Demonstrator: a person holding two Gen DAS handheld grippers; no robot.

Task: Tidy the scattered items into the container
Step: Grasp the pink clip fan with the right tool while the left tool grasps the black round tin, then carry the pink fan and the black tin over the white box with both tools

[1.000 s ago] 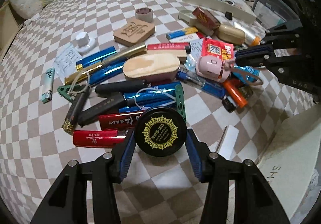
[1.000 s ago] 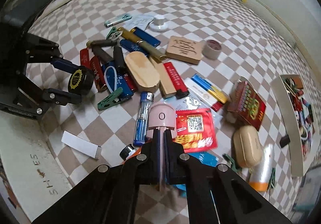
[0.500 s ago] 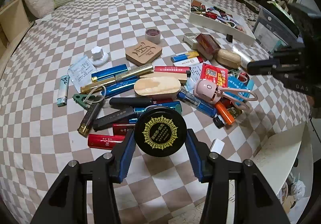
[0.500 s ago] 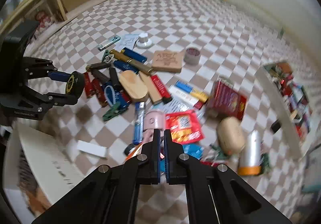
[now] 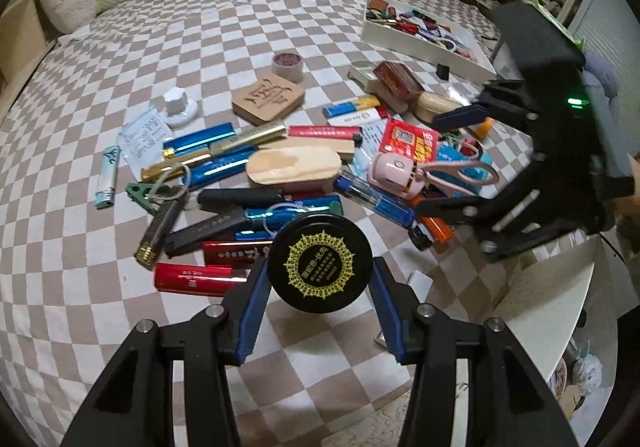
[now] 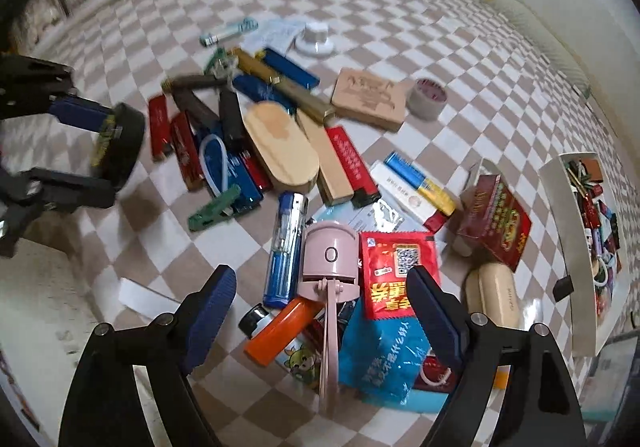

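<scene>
Two grippers hung over the checked bedspread (image 5: pixel 120 307). The left gripper (image 5: pixel 320 289) was clamped on a round black tin with a gold-printed lid (image 5: pixel 320 263), pads against its rim, lifted just clear of the clutter ahead of it. The right gripper (image 6: pixel 326 315) had its jaws opening, nothing pressed between them, with a pink plastic eyelash curler (image 6: pixel 329 259) lying directly beneath and between its fingers on a red foil sachet (image 6: pixel 396 271). I judged the tin rigid and smooth, likely to slip unless held across its widest part. The curler looked light but awkward; its squat body seemed the surest hold, not the thin handles.
</scene>
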